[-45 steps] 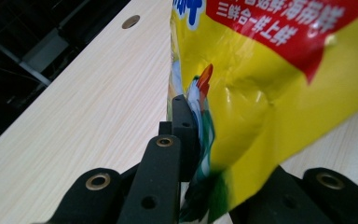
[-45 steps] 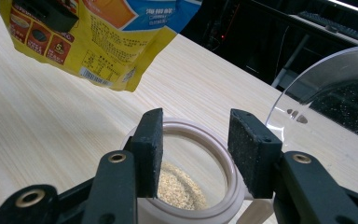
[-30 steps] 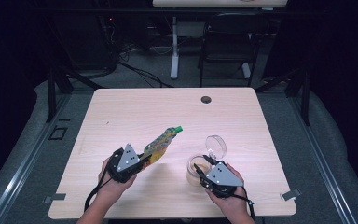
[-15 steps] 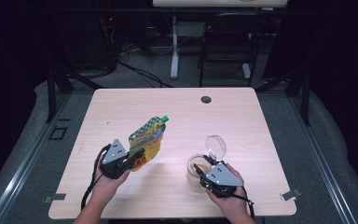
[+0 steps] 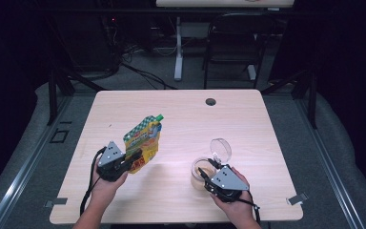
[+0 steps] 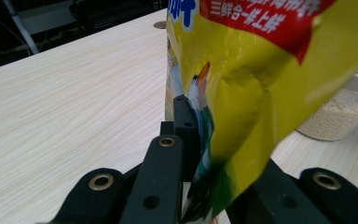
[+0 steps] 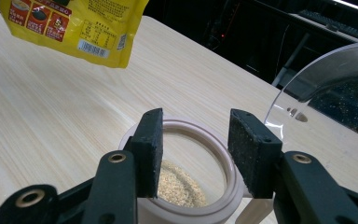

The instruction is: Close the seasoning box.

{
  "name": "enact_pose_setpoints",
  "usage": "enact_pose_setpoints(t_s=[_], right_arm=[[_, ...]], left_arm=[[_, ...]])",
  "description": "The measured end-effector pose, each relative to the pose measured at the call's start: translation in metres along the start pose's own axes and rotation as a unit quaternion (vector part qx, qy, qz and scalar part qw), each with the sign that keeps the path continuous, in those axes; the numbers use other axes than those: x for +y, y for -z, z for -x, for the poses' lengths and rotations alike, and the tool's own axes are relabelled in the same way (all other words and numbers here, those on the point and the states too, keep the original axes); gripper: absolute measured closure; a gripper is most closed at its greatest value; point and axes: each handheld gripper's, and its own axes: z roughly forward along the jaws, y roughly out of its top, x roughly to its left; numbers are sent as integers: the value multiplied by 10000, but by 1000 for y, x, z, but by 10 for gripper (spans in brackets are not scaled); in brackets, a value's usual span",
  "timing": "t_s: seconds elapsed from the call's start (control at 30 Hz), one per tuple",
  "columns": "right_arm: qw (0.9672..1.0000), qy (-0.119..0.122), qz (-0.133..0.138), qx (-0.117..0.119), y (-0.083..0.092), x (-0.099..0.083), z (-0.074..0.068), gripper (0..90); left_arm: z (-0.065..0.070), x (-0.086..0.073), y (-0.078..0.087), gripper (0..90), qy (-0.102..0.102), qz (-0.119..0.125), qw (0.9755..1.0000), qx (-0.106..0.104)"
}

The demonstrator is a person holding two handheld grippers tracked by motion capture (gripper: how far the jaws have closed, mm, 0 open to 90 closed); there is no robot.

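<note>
Left hand-held gripper (image 5: 134, 160) clamped on yellow spouted pouch (image 5: 143, 138) lower edge (soft, light, slippery film; grip seam). Right hand-held gripper (image 7: 196, 149) jaws apart, straddling open jar (image 7: 186, 186) rim; rigid.

table (image 5: 181, 119) was evenly lit from above, surroundings stayed dark, glare sat on the clear lid (image 7: 335, 79), near pouch (image 6: 261, 70) was blurred
</note>
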Motion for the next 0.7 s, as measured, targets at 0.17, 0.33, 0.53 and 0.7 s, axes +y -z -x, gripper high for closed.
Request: enact_pose_setpoints(t_s=[0.17,0.33,0.53,0.7], right_arm=[[10000,-1,-2,3,0,0,0,553],[10000,-4,6,1,0,0,0,553],[10000,-14,12,-5,0,0,1,553],[10000,-18,13,8,-1,0,1,553]], left_arm=[[-5,-4,1,886,118,55,9999,16],[-10,-7,1,886,225,26,9997,24],[-12,-10,-1,886,274,-11,9996,67],[-12,-15,-6,886,274,-162,9995,55]])
